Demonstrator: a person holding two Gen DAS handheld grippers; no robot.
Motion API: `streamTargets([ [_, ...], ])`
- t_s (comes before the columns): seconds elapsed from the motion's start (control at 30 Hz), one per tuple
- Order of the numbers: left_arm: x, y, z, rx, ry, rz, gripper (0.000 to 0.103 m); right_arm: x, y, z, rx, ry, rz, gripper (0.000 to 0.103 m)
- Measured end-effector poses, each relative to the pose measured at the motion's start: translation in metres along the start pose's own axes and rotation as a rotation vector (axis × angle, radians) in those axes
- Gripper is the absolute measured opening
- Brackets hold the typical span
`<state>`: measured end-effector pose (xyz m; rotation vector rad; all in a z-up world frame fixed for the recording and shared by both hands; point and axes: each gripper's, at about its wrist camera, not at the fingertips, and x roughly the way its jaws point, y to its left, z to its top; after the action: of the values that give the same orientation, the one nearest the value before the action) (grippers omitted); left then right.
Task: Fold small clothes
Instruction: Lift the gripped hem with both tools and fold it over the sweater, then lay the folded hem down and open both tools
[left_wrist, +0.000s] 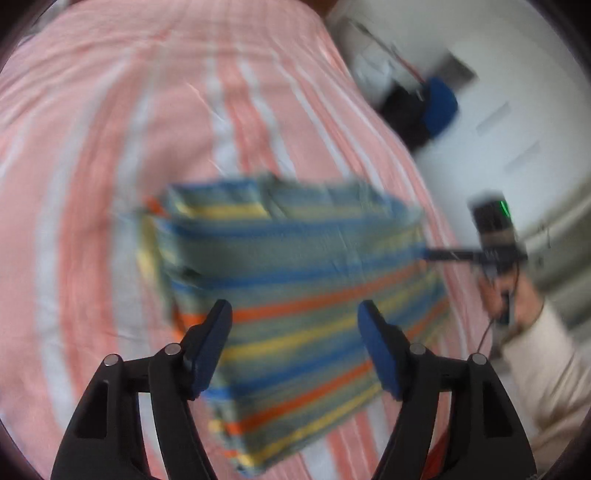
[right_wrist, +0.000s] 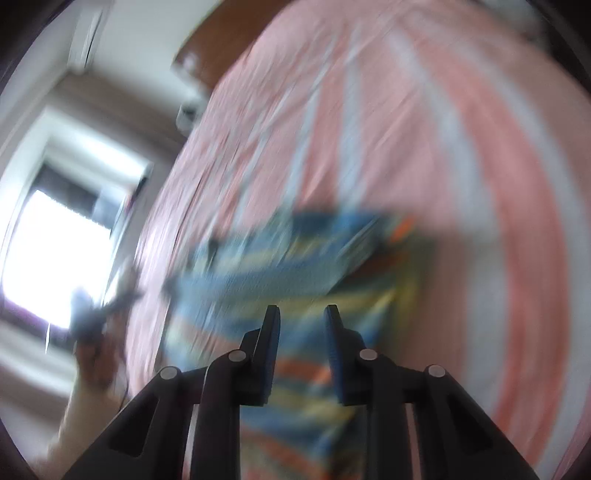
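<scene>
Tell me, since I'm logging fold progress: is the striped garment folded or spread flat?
Folded. In the left wrist view the striped garment lies on the bedspread as a compact rectangle, with stacked layers at its left edge.

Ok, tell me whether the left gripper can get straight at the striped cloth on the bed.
Probably yes. The left gripper stands open right over the striped cloth, which lies flat on the pink bedspread, with nothing between them.

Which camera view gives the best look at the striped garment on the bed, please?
The left wrist view: the striped garment lies there as a whole folded rectangle on the pink bedspread, only mildly blurred. The right wrist view shows it heavily smeared, partly behind the right gripper.
</scene>
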<state>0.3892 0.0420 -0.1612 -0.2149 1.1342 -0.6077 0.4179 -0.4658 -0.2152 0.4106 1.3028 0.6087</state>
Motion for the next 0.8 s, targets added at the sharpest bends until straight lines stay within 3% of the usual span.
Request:
streamTargets([
  [0.07,0.017,-0.005,0.000,-0.021,0.008,0.037,0.070,0.041,0.006,0.008,0.034,0.125,0.000,0.035],
  [0.1,0.019,-0.004,0.000,-0.053,0.004,0.023,0.070,0.058,0.007,0.016,0.059,0.132,-0.004,0.035],
  [0.13,0.019,-0.002,-0.002,-0.091,-0.007,0.000,0.070,0.073,0.009,0.028,0.083,0.097,0.019,0.037],
  [0.2,0.011,-0.001,-0.004,-0.129,-0.036,-0.033,0.071,0.081,0.020,0.058,0.102,-0.083,0.083,0.037],
  [0.27,0.008,-0.002,-0.004,-0.110,-0.035,-0.023,0.076,0.070,0.028,0.073,0.118,-0.262,0.120,0.037],
  [0.33,0.007,-0.011,-0.005,-0.059,-0.020,-0.011,0.080,0.059,0.032,0.076,0.165,-0.346,0.181,0.037],
  [0.43,0.027,-0.017,0.001,-0.006,0.011,0.024,0.081,0.050,0.048,0.065,0.081,-0.301,0.156,0.037],
  [0.57,0.062,0.002,0.025,-0.072,0.016,0.106,0.076,0.042,0.059,0.028,-0.038,-0.213,0.063,0.040],
  [0.63,0.060,0.017,0.043,-0.135,-0.044,0.156,0.073,0.042,0.055,0.007,-0.064,-0.166,0.041,0.040],
  [0.73,0.033,0.050,0.064,-0.303,-0.201,0.258,0.072,0.040,0.045,-0.023,-0.116,-0.128,-0.017,0.040],
  [0.8,0.010,0.063,0.064,-0.395,-0.282,0.228,0.072,0.034,0.037,-0.043,-0.136,-0.123,-0.068,0.040],
])
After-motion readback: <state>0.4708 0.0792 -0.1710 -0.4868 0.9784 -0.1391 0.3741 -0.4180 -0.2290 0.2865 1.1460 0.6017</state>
